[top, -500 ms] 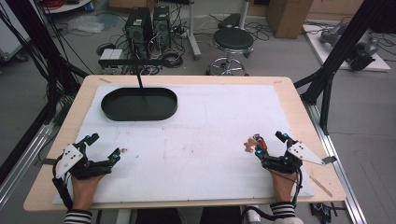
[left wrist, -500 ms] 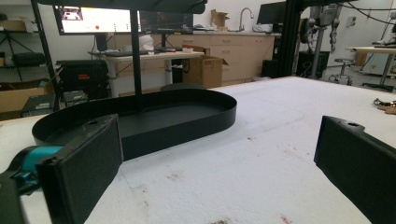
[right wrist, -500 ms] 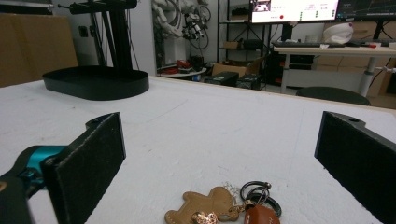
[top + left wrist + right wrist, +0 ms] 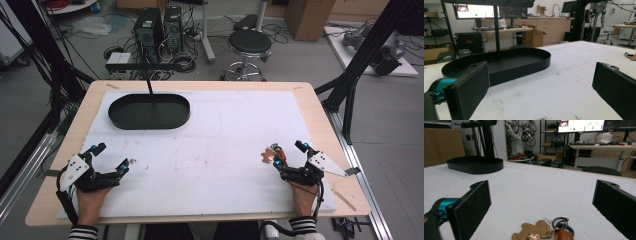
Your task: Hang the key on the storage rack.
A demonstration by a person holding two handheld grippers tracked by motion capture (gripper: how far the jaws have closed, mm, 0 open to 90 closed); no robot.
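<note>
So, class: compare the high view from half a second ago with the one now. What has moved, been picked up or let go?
Nothing has visibly changed. The left hand-held gripper and right hand-held gripper rest open at the near edge of the table, the keyring lies on the white mat by the right one, and the black tray sits at the far left.
</note>
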